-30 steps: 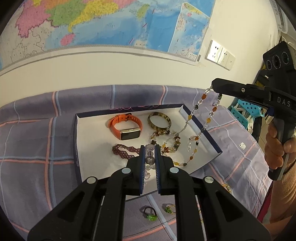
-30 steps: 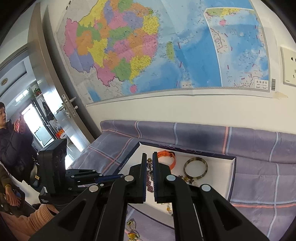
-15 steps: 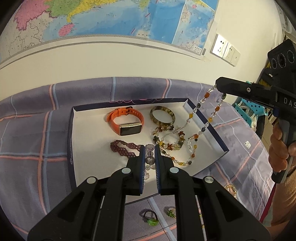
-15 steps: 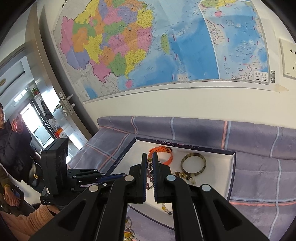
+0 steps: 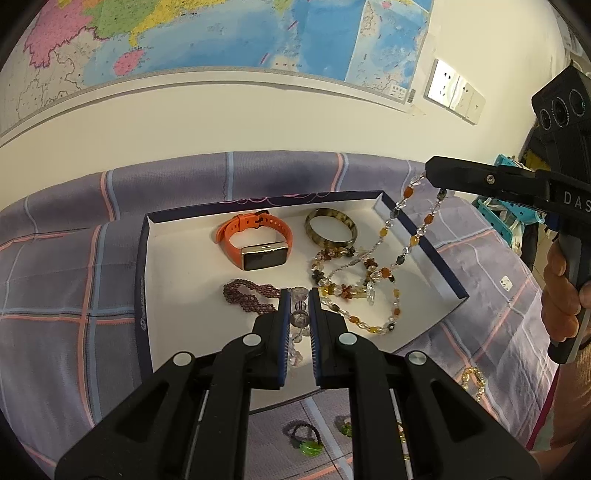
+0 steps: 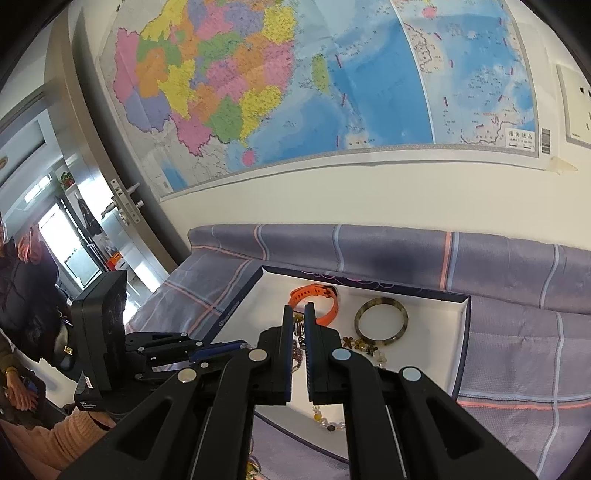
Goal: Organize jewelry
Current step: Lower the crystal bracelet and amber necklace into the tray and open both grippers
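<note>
- A shallow white tray (image 5: 177,258) with dark navy walls lay on a purple plaid cloth (image 5: 66,288) that covered the worktop; the cloth ran up to a cream wall under a map (image 5: 221,33).
- Inside the tray, an orange smart band (image 5: 258,243) sat toward 12 o'clock, a mottled bangle (image 5: 330,230) just beside it at 1 o'clock, and a dark red bead bracelet (image 5: 247,295) near the middle.
- The tray's left half was bare white floor, the widest free room within its walls.
- The tray's right wall ran from 1 o'clock down to 3 o'clock, where its corner stood out over the cloth.
- The left gripper (image 5: 299,306) pointed down into the tray from 6 o'clock, its jaws closed on a strand of clear beads (image 5: 300,317) that hung between them.
- The right gripper (image 5: 430,177) reached in from 3 o'clock, above the tray's right wall, its tips pinched on an amber bead necklace (image 5: 402,251).
- The necklace hung from those tips in two lines across the wall and lay looped on the tray floor, touching a heap of brown and clear beads (image 5: 340,258).
- A hand (image 5: 561,295) wrapped the right gripper's handle at 3 o'clock, outside the tray.
- On the cloth in front of the tray, at 6 o'clock, lay a ring with a green stone (image 5: 304,441) and a smaller green piece (image 5: 345,428), apart from each other.
- A gold-coloured chain (image 5: 472,380) lay on the cloth at 4 o'clock, near the tray's front edge.
</note>
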Action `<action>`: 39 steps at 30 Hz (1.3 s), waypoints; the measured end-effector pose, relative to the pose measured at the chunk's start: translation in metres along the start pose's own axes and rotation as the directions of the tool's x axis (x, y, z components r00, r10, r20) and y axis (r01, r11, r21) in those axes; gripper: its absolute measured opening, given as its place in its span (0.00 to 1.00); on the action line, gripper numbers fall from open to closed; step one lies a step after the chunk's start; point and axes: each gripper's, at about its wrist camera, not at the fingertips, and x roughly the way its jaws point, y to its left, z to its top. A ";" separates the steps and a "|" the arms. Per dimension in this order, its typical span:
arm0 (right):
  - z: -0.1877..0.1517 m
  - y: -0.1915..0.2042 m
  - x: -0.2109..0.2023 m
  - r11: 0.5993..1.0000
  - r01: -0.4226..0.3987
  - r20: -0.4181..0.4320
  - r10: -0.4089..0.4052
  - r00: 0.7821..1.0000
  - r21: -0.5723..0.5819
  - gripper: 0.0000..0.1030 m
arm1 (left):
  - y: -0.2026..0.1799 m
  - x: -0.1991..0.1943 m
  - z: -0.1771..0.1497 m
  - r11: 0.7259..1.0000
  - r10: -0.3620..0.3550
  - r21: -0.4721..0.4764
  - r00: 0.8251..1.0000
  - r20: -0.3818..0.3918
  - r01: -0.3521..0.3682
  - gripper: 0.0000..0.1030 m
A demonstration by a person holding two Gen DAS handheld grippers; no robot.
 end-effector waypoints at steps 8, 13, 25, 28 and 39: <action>-0.001 -0.009 0.013 1.000 0.016 -0.023 -0.016 1.000 0.012 0.04 | 0.008 0.013 0.000 1.000 0.018 -0.017 0.999 -0.029 -0.018 0.10; -0.004 -0.013 0.023 1.000 0.024 -0.044 -0.023 0.999 0.015 0.04 | 0.010 0.019 0.001 0.999 0.028 -0.022 0.999 -0.039 -0.029 0.10; -0.013 -0.024 0.041 0.998 0.041 -0.095 -0.037 0.995 0.038 0.04 | 0.016 0.030 -0.004 0.997 0.066 -0.042 0.995 -0.072 -0.069 0.10; -0.016 -0.026 0.047 0.998 0.046 -0.109 -0.041 0.993 0.042 0.04 | 0.017 0.034 -0.004 0.995 0.090 -0.036 0.992 -0.083 -0.094 0.10; -0.029 -0.027 0.067 0.997 0.067 -0.173 -0.061 0.983 0.029 0.05 | 0.019 0.039 -0.008 0.992 0.117 -0.040 0.987 -0.106 -0.121 0.10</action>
